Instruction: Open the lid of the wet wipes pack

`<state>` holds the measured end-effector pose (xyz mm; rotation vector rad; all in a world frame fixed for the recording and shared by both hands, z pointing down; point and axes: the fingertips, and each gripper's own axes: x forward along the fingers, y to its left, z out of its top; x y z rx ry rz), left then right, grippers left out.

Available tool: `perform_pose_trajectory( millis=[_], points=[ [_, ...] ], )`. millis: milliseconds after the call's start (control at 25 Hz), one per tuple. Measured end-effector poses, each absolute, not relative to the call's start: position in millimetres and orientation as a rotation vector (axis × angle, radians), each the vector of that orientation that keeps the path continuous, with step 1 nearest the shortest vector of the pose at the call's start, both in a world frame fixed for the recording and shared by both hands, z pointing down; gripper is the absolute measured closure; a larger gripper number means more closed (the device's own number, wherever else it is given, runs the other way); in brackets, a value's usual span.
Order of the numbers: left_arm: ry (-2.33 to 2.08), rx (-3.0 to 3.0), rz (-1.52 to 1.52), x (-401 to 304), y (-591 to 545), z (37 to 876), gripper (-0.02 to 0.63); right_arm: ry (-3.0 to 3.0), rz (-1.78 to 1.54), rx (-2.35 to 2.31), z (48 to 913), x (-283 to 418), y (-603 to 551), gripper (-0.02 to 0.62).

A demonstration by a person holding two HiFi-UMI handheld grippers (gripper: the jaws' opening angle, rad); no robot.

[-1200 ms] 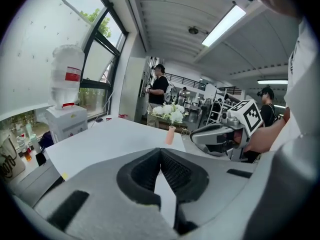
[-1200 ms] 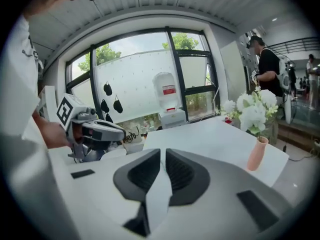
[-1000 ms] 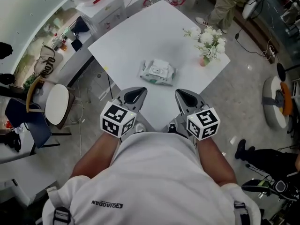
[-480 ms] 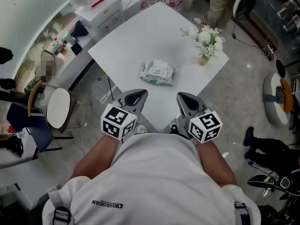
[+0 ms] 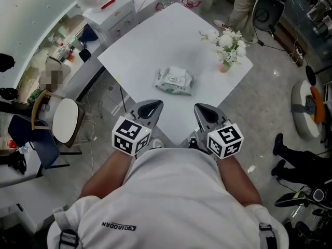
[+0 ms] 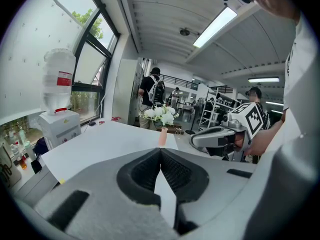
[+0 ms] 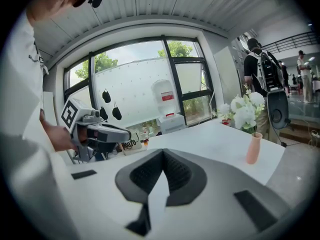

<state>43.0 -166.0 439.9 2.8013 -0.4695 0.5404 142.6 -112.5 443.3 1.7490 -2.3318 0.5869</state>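
Note:
The wet wipes pack (image 5: 175, 81), white and green with its lid down, lies flat near the middle of the white table (image 5: 155, 40). Both grippers hover side by side at the table's near edge, well short of the pack. My left gripper (image 5: 151, 106) has its jaws closed tip to tip with nothing between them; it shows the same way in its own view (image 6: 160, 150). My right gripper (image 5: 202, 110) is likewise shut and empty, seen also in its own view (image 7: 163, 152). The pack is hidden behind the jaws in both gripper views.
A small pink vase of white flowers (image 5: 227, 47) stands at the table's right corner. A water dispenser (image 5: 106, 7) and a cluttered shelf sit at the left, a chair (image 5: 62, 115) below them. People stand beyond the table at the upper right.
Both grippers have stayed where they were at the table's near edge. The pack has not moved. People in the background have shifted.

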Motion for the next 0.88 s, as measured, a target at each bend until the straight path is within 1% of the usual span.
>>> perform_pose_trajectory(
  millis=[880],
  points=[
    [-0.494,2.785,0.538,41.7,-167.2,441.9,0.607,-2.33,0.587,1.697,447.1,139.4,-116.4,0.591]
  ],
)
